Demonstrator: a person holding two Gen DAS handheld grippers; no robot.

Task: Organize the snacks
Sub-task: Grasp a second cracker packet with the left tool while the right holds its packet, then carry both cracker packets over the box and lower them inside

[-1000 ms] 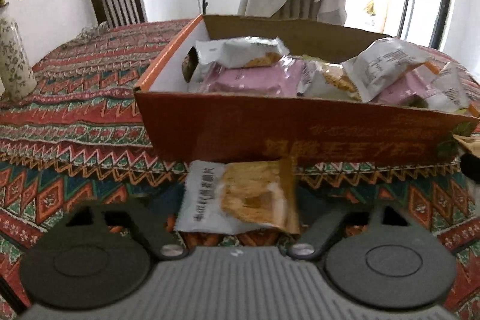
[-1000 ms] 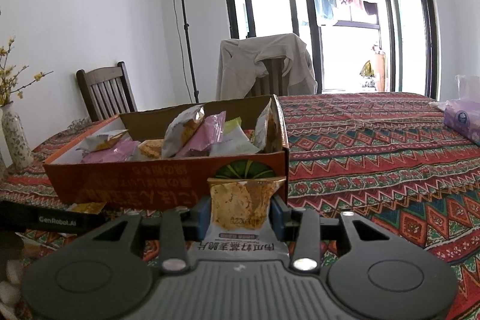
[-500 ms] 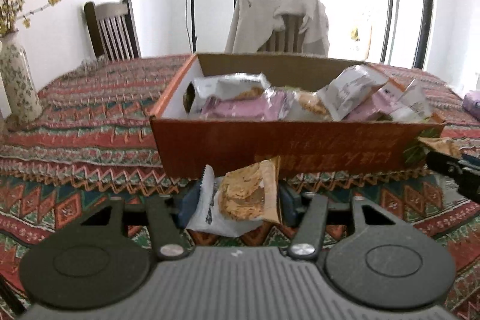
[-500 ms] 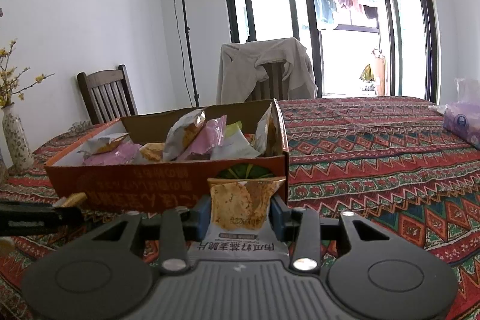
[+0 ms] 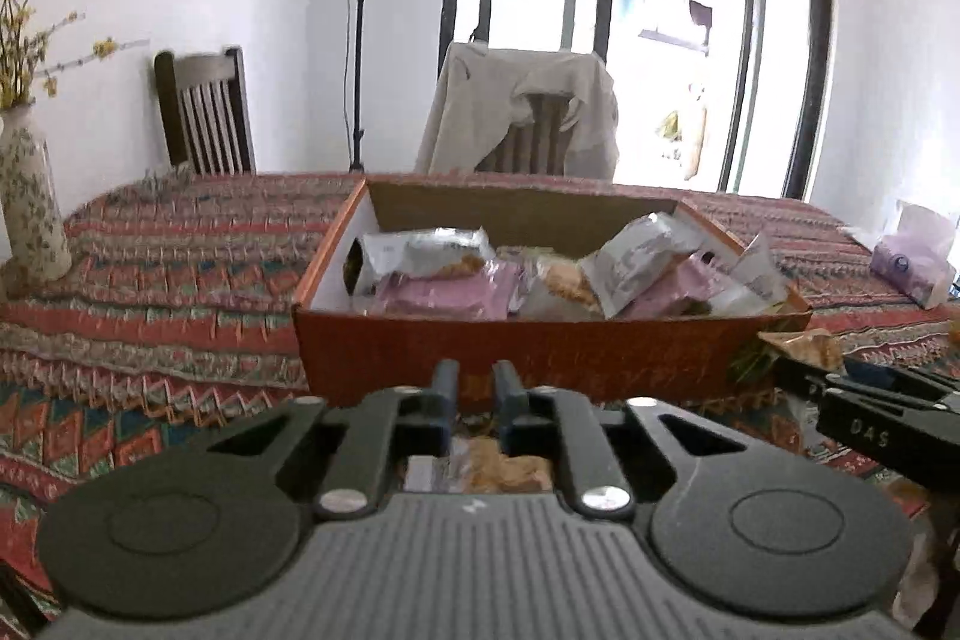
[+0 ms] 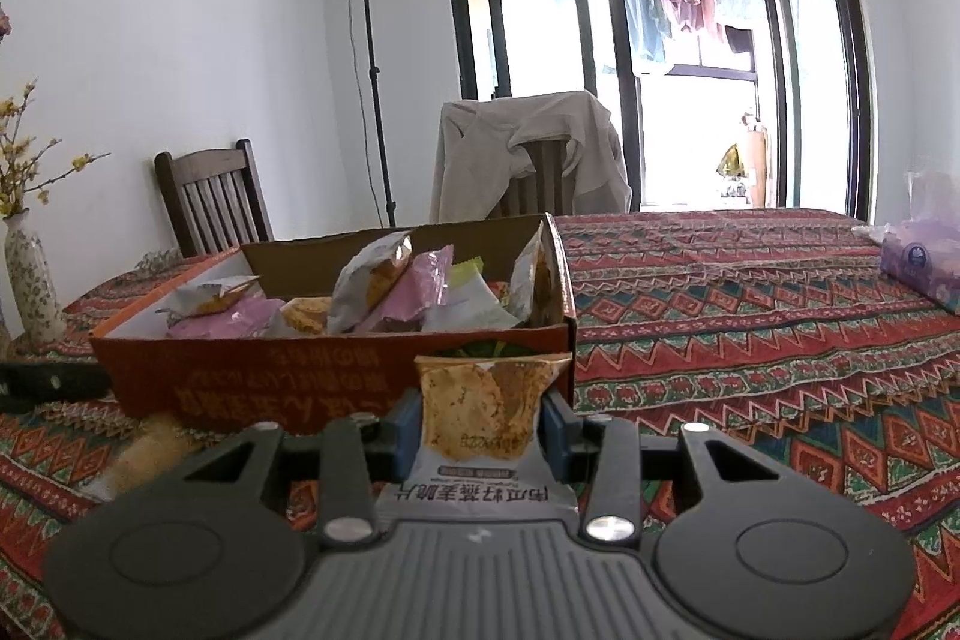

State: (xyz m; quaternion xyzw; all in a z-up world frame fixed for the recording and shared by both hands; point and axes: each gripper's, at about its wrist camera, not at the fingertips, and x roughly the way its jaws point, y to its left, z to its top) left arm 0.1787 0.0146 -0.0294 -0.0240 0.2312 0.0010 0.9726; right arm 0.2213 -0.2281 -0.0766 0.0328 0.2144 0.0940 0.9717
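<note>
An orange cardboard box (image 5: 540,346) stands on the table with several snack packets in it. In front of its wall my left gripper (image 5: 477,388) is closing, its jaws almost together, and only the box shows between their tips. A brown-and-white snack packet (image 5: 480,469) shows lower, under the fingers. In the right wrist view the same packet (image 6: 153,451) is a blur below the left gripper's black finger (image 6: 60,381). Whether the pads still pinch it is unclear. My right gripper (image 6: 480,418) is shut on another brown-and-white snack packet (image 6: 480,400), held upright before the box (image 6: 336,376).
A patterned cloth (image 6: 750,340) covers the table. A flowered vase (image 5: 30,196) stands at the far left and a purple tissue pack (image 5: 912,256) at the right. Behind the table are a dark wooden chair (image 5: 204,112) and a chair draped with a jacket (image 5: 522,118).
The left jaws went from wide apart to almost together while the gripper rose and drew back from the box. The packet that stood between its pads now sits lower. The right gripper kept still.
</note>
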